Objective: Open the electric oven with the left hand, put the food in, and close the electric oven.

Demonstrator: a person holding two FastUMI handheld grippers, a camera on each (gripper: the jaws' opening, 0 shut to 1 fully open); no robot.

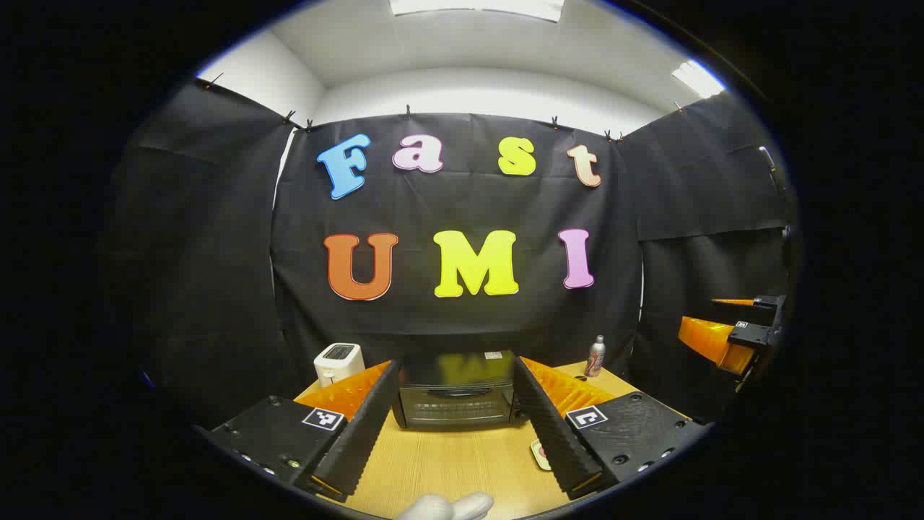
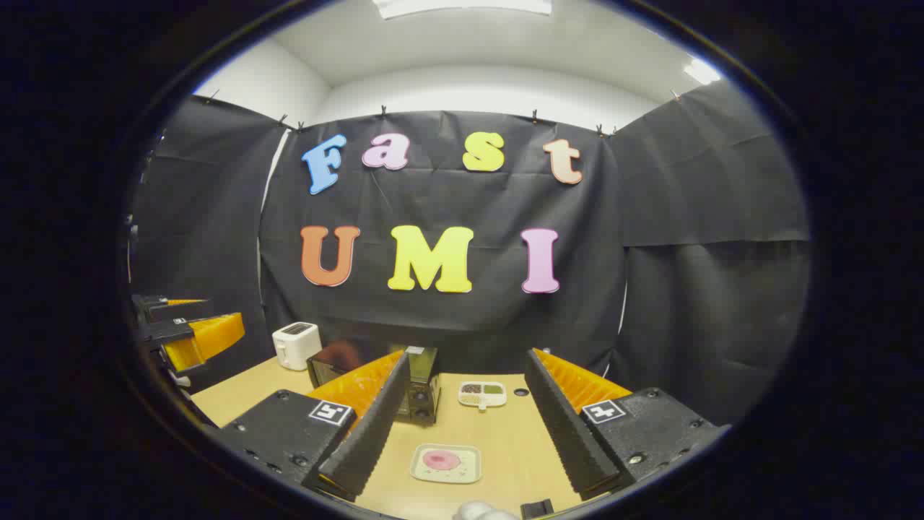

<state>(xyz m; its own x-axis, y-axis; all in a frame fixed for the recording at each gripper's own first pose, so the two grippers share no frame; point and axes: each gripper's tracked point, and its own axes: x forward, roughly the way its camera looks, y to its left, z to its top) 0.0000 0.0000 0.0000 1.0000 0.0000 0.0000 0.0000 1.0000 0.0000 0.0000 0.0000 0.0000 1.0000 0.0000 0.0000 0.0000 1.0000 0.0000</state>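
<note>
The black electric oven [image 1: 458, 393] stands at the back of the wooden table with its door closed and a handle across the top of the glass. My left gripper [image 1: 457, 462] is open, well short of the oven, its fingers framing it. In the right gripper view the oven [image 2: 417, 386] shows partly behind the left finger. A pale square plate with pink food [image 2: 446, 462] lies on the table between the fingers of my open right gripper [image 2: 464, 462]. The plate's edge [image 1: 538, 453] peeks out beside my left gripper's right finger. The right gripper [image 1: 736, 336] also appears at far right.
A white toaster [image 1: 338, 362] stands left of the oven, and a small bottle [image 1: 595, 357] at the back right. A divided tray of small foods [image 2: 482, 393] lies beyond the plate. A white object [image 1: 447, 508] sits at the table's near edge. The left gripper [image 2: 184, 328] hovers at far left.
</note>
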